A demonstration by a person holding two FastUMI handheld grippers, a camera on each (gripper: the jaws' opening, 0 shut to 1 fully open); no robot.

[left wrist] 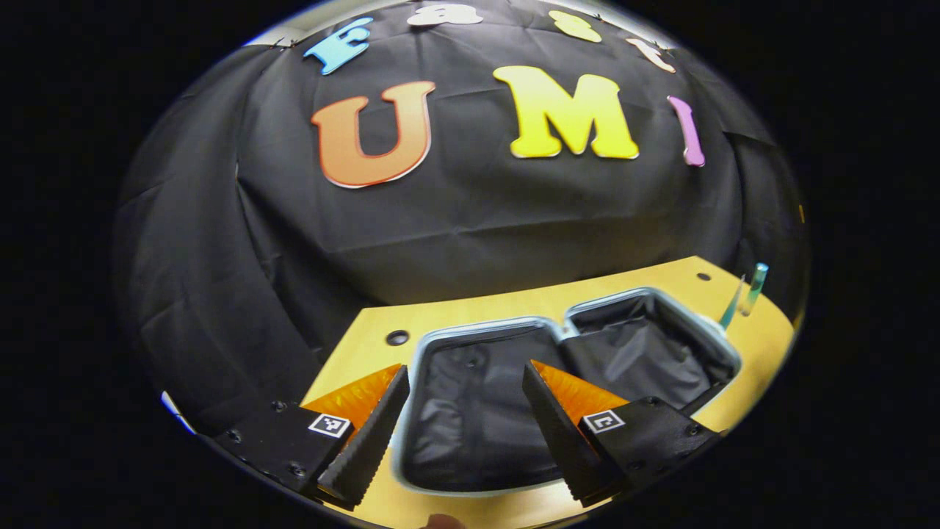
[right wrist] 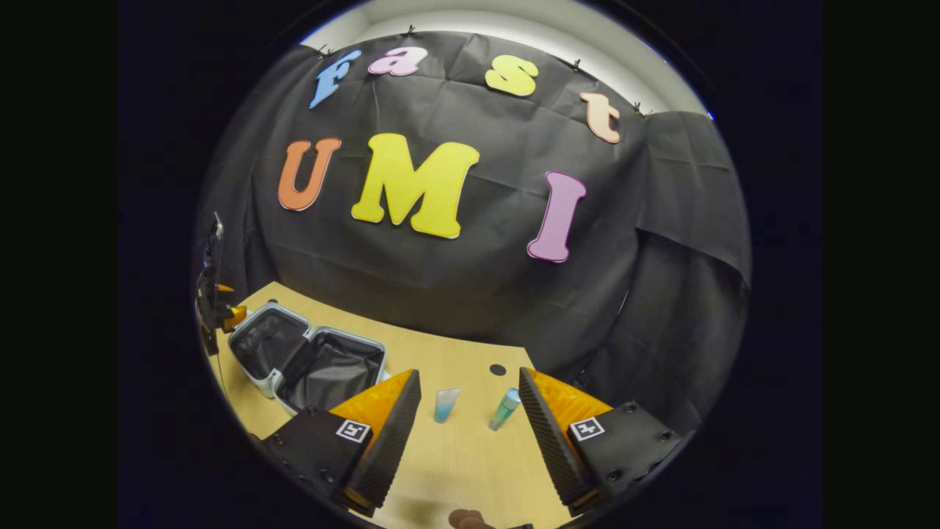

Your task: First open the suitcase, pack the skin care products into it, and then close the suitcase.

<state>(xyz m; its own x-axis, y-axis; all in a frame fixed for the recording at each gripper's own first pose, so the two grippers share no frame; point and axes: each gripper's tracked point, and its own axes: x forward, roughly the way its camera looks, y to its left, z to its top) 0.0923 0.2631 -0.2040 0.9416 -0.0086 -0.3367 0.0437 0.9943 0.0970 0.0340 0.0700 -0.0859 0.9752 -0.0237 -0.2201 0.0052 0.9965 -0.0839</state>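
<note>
The suitcase (left wrist: 558, 334) lies open on the wooden table (left wrist: 470, 312), both black-lined halves facing up and holding nothing. My left gripper (left wrist: 465, 383) hovers open over its near half. Beyond the case stand a teal bottle (left wrist: 754, 287) and a blue tube (left wrist: 731, 307). In the right gripper view the suitcase (right wrist: 308, 360) lies at the left, and the blue tube (right wrist: 446, 404) and teal bottle (right wrist: 504, 408) stand on the table just ahead of my open right gripper (right wrist: 470, 388). The left gripper (right wrist: 214, 294) appears far left above the case.
The table (right wrist: 455, 463) has round cable holes (left wrist: 397, 337) (right wrist: 497, 369) near its back edge. The black cloth wall hangs close behind the table on all sides. Bare tabletop lies between the suitcase and the two products.
</note>
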